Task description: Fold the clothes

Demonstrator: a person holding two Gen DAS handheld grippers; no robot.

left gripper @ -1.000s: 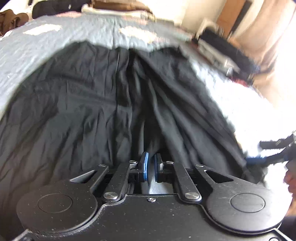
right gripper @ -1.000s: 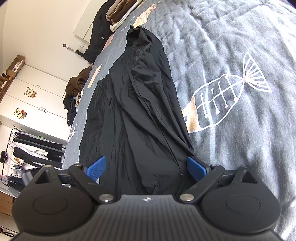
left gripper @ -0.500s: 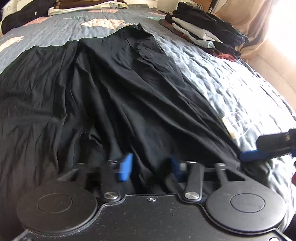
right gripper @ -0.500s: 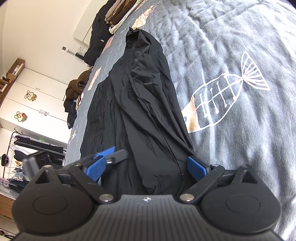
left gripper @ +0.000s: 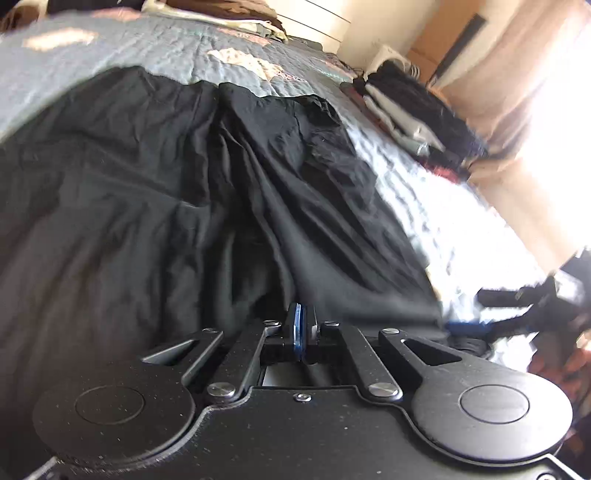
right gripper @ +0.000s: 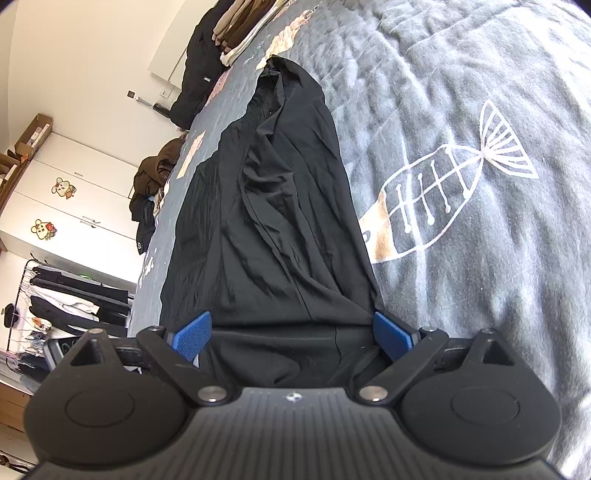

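A black garment (left gripper: 229, 206) lies spread and creased on the grey bedspread (left gripper: 177, 51). My left gripper (left gripper: 300, 328) is at its near hem, blue pads pressed together on a ridge of the black cloth. In the left wrist view my right gripper (left gripper: 476, 312) is at the garment's right corner. The right wrist view looks along the black garment (right gripper: 280, 206), folded lengthwise into a long strip. My right gripper (right gripper: 291, 334) is open, and the near hem lies between its blue pads (right gripper: 391, 336) without being pinched.
A white fish drawing (right gripper: 436, 199) marks the bedspread (right gripper: 480, 295) to the right of the garment. Folded clothes (left gripper: 417, 114) are stacked at the bed's far right edge, and more clothes (right gripper: 236, 33) are piled at its head. A wardrobe (right gripper: 74, 206) and a clothes rack (right gripper: 66, 295) stand beyond the bed.
My left gripper opened half a second ago and has now shut on the hem's fold. The right gripper has stayed open at the garment's corner.
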